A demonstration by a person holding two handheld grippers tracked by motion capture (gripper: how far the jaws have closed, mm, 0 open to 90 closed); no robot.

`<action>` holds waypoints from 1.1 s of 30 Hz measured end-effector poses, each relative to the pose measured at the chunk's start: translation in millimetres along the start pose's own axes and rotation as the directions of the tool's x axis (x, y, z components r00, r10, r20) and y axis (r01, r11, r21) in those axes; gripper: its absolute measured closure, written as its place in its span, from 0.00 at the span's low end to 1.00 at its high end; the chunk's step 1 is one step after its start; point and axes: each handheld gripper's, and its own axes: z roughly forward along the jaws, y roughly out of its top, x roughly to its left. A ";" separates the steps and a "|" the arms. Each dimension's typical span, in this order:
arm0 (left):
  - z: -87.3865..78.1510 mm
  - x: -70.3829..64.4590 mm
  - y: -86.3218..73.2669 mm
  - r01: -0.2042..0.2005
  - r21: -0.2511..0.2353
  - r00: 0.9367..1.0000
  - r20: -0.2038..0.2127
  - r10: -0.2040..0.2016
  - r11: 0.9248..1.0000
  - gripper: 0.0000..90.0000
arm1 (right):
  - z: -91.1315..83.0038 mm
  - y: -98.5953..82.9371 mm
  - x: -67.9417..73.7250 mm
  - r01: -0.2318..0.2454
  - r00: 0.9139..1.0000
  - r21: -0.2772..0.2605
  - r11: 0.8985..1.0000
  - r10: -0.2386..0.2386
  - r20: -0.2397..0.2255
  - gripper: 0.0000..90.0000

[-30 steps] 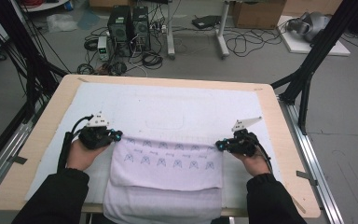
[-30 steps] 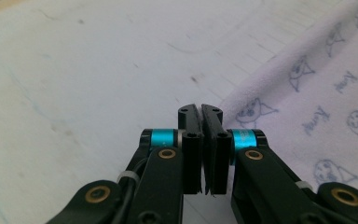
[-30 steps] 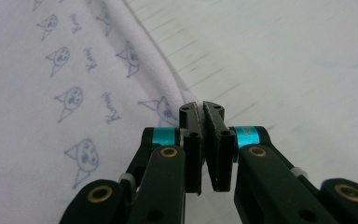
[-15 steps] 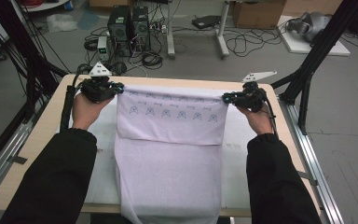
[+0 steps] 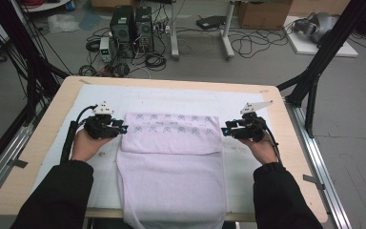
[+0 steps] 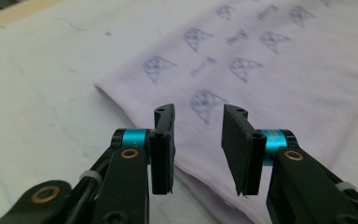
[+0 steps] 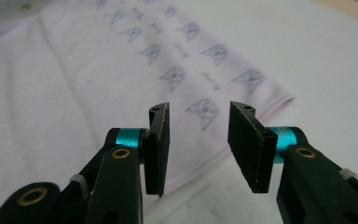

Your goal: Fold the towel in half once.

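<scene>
A pale lilac towel [image 5: 171, 162] with a printed blue pattern lies folded on the table, its near end hanging over the front edge. The printed top fold [image 5: 171, 131] spans the far part. My left gripper [image 5: 122, 129] sits open just beside the fold's left edge, with nothing between its jaws. The right gripper [image 5: 225, 130] is open at the fold's right edge, also holding nothing. From the left gripper view [image 6: 198, 140] the towel's corner [image 6: 121, 93] lies just past the jaws. The right gripper view [image 7: 198, 140] has the towel's hem [image 7: 270, 105] beyond the jaws.
A white cover [image 5: 162, 98] lies over the wooden table [image 5: 38, 152]. Black frame legs [image 5: 324, 62] stand at both sides. On the floor behind are computer boxes [image 5: 131, 28], cables and a cardboard box [image 5: 264, 12].
Both grippers carried the towel's edge far across the table, then came back toward me, laid the fold down and opened, letting go of the towel.
</scene>
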 end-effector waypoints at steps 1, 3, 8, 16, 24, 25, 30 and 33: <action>-0.2 -2.0 -2.3 -0.003 -0.001 1.000 0.008 0.003 1.000 0.72 | 3.2 -3.3 5.1 0.002 1.000 0.006 1.000 -0.002 -0.018 0.65; -0.7 -11.1 -11.1 -0.021 0.017 0.999 0.034 0.021 1.000 0.72 | 8.6 -8.6 13.8 0.015 0.999 0.015 1.000 -0.015 -0.045 0.64; -3.0 -24.8 -30.3 -0.042 0.027 0.997 0.067 0.040 0.999 0.72 | 15.2 -22.1 30.9 0.027 0.997 0.009 1.000 -0.026 -0.072 0.64; 0.2 -31.0 -37.7 -0.049 0.034 0.994 0.095 0.046 0.998 0.72 | 23.8 -23.2 43.6 0.057 0.992 0.063 0.996 -0.050 -0.114 0.64; 4.7 -32.1 -39.8 -0.079 0.056 0.994 0.074 0.075 0.995 0.90 | 41.6 -29.9 41.1 0.053 0.994 0.154 0.987 -0.038 -0.102 0.69; 4.6 -31.7 -39.7 -0.078 0.057 0.995 0.074 0.073 0.995 0.93 | 44.0 -31.0 40.1 0.051 0.994 0.169 0.984 -0.034 -0.106 0.74; 1.0 -29.8 -38.7 -0.052 0.044 0.995 0.081 0.049 0.998 0.96 | 46.6 -33.2 35.8 0.045 0.993 0.180 0.983 -0.024 -0.119 0.97; -6.0 -27.7 -37.0 -0.035 0.020 0.996 0.086 0.033 0.999 0.96 | 41.2 -30.4 36.7 0.051 0.991 0.154 0.987 -0.032 -0.127 0.97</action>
